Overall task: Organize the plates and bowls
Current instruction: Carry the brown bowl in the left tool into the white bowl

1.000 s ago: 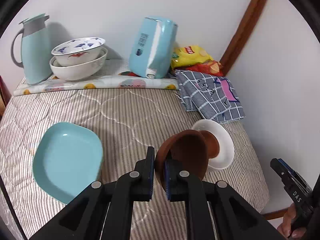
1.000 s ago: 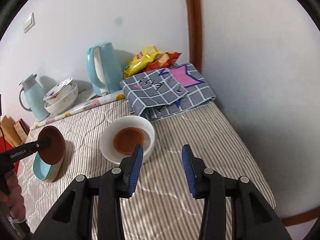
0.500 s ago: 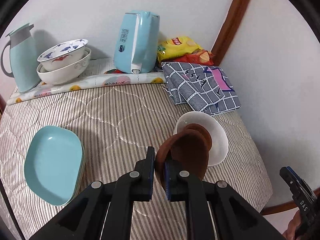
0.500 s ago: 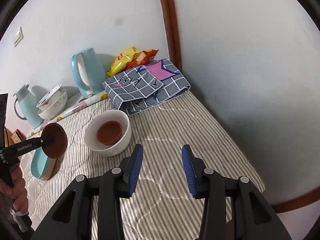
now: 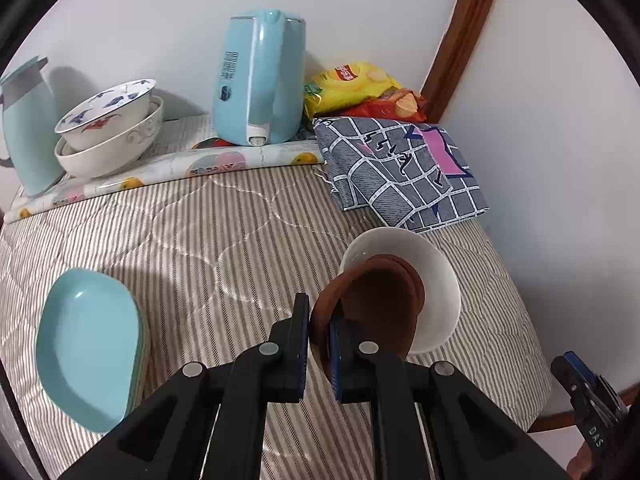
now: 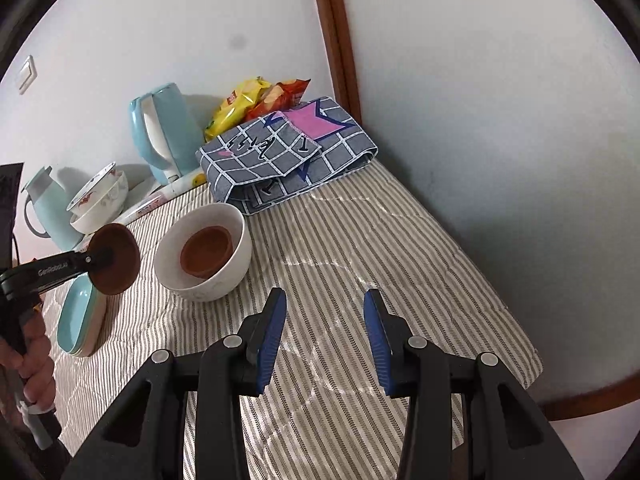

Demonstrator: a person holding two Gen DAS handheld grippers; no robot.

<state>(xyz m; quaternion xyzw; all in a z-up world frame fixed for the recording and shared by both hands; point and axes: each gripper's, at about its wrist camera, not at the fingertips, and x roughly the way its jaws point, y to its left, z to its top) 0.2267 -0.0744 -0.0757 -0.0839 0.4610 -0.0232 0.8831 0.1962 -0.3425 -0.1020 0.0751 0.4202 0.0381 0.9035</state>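
Carrying a brown bowl (image 5: 376,304) pinched by its rim, the left gripper (image 5: 319,330) has its pads pressed tight on the wall, bowl tilted nearly on edge w/ the hollow facing right; it hangs just short of the white bowl (image 6: 204,252), which sits on the striped cover (image 6: 360,240) w/ a second brown bowl (image 6: 206,254) already nested inside. Right gripper (image 6: 325,334) is spread w/ nothing between the jaws, hovering over bare cover near the white bowl. Probable step: nest the held bowl into its twin; best done by levelling it rim-up first, centring over the inner bowl, lowering till it seats, then letting go; releasing while tilted would likely clatter or tip the stack. Teal plates (image 6: 78,316) look stacked near the left edge, though the count isn't clear.
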